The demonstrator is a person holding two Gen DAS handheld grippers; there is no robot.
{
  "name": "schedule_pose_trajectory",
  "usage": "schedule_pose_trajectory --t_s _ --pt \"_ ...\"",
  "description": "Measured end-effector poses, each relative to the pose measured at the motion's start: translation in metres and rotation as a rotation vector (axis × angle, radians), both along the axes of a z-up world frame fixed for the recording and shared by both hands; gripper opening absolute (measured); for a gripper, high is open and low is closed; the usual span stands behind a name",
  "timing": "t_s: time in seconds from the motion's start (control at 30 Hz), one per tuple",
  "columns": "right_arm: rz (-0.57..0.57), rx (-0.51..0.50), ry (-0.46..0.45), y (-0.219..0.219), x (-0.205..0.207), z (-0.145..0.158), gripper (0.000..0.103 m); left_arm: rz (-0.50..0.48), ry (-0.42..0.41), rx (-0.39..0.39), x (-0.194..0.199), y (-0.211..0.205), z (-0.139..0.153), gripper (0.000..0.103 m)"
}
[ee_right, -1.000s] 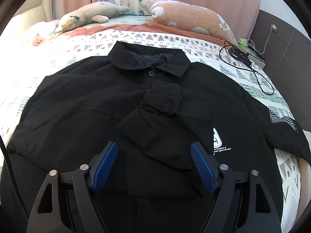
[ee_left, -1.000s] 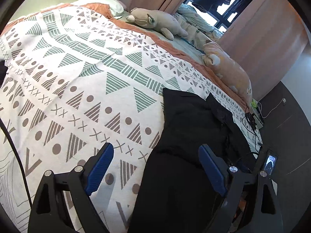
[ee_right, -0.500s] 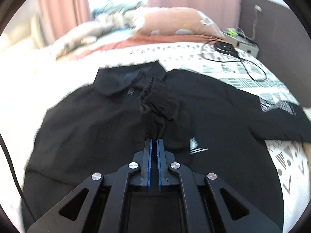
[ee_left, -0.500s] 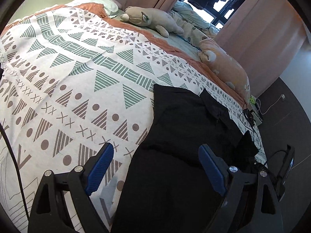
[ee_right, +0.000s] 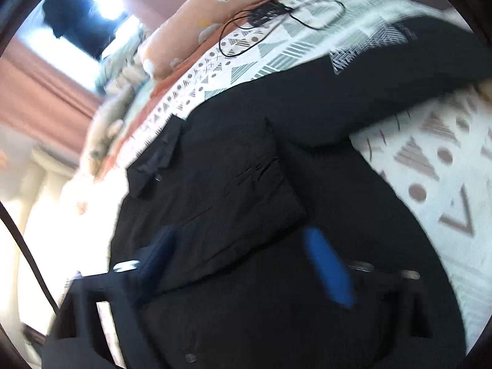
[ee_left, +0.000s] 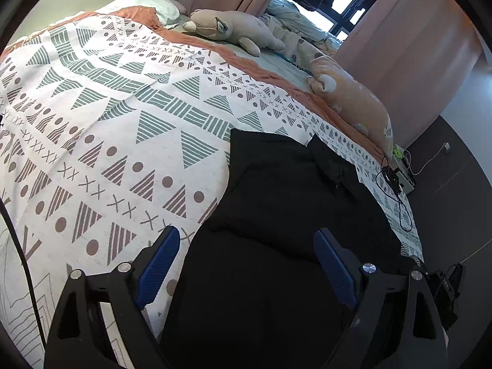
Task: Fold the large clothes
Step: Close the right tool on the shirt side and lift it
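Lying spread across the bed (ee_left: 101, 141), the black shirt (ee_left: 276, 221) rests front-up on a white bedspread printed with green and brown triangles, dots and crosses. In the left wrist view the shirt fills the lower middle and right of the frame, its collar (ee_left: 330, 166) pointing toward the head of the bed. The left gripper (ee_left: 246, 267) hangs above the near edge of the shirt with its jaws spread wide and nothing between the blue pads (ee_left: 158, 266); one pad sits over the bedspread, the other over black cloth.

In the right wrist view, which is tilted and blurred, the shirt (ee_right: 276, 184) shows one sleeve (ee_right: 233, 190) folded in across the chest, lying flat below the collar (ee_right: 153, 163). The other sleeve (ee_right: 399, 83) stretches out to the side over the bedspread (ee_right: 430, 166). The right gripper (ee_right: 246, 264) is above the lower part of the shirt, its jaws opening, and the pads (ee_right: 327, 267) press on nothing; the folded sleeve lies beneath the gap, apart from them.

At the head of the bed lie a grey plush animal (ee_left: 233, 27) and a peach plush pillow (ee_left: 353, 104). A black cable (ee_left: 396, 193) loops on the bedspread near the far edge, just beyond the collar.
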State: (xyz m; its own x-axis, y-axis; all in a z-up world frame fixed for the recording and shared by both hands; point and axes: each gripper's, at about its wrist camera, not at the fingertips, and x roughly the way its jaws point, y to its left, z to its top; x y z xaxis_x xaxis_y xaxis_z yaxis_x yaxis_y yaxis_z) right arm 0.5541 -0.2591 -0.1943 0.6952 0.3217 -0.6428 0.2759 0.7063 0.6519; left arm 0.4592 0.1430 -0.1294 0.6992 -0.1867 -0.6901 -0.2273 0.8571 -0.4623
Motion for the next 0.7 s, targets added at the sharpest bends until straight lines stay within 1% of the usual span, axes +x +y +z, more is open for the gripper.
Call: schedule_pose_trajectory --t_s 0.07,0.1,0.17,0.2,0.27,0.33,0.37,0.4,0.43,0.47,0.53,0.63,0.7 --pt "0.000 0.096 -0.003 -0.007 -0.002 -0.007 0.090 0.001 0.002 -0.002 0.001 -0.003 0.000 0.091" --pt "0.000 0.119 -0.001 -0.014 -0.001 -0.011 0.090 0.001 0.003 -0.001 0.002 -0.005 0.000 0.091" --pt "-0.005 0.137 0.001 -0.019 0.004 -0.017 0.090 0.000 0.005 0.005 0.003 -0.009 0.001 0.091" --pt "0.006 0.120 0.009 -0.018 0.009 -0.020 0.085 -0.001 0.004 0.009 0.004 -0.011 0.001 0.091" --pt "0.038 0.103 0.018 -0.016 0.018 -0.027 0.033 -0.007 0.004 0.027 0.006 -0.016 0.000 0.091" --pt "0.043 0.087 0.043 -0.017 0.026 -0.037 0.025 -0.006 0.012 0.048 0.009 -0.019 -0.003 0.091" --pt "0.037 0.085 0.048 -0.020 0.030 -0.042 0.015 -0.004 0.016 0.054 0.012 -0.020 -0.006 0.091" --pt "0.033 0.083 0.047 -0.021 0.031 -0.043 0.012 -0.002 0.019 0.054 0.014 -0.020 -0.008 0.091" --pt "0.030 0.082 0.044 -0.025 0.035 -0.047 0.005 0.001 0.024 0.056 0.016 -0.021 -0.010 0.091" --pt "0.028 0.085 0.041 -0.028 0.037 -0.049 0.002 0.005 0.032 0.060 0.020 -0.021 -0.014 0.091" --pt "0.028 0.101 0.033 -0.035 0.046 -0.054 0.001 0.011 0.039 0.068 0.024 -0.023 -0.018 0.091" --pt "0.021 0.103 0.017 -0.039 0.055 -0.052 0.001 0.013 0.046 0.094 0.028 -0.026 -0.022 0.091" --pt "0.017 0.088 0.009 -0.036 0.061 -0.053 0.001 0.007 0.028 0.100 0.027 -0.029 -0.021 0.091"
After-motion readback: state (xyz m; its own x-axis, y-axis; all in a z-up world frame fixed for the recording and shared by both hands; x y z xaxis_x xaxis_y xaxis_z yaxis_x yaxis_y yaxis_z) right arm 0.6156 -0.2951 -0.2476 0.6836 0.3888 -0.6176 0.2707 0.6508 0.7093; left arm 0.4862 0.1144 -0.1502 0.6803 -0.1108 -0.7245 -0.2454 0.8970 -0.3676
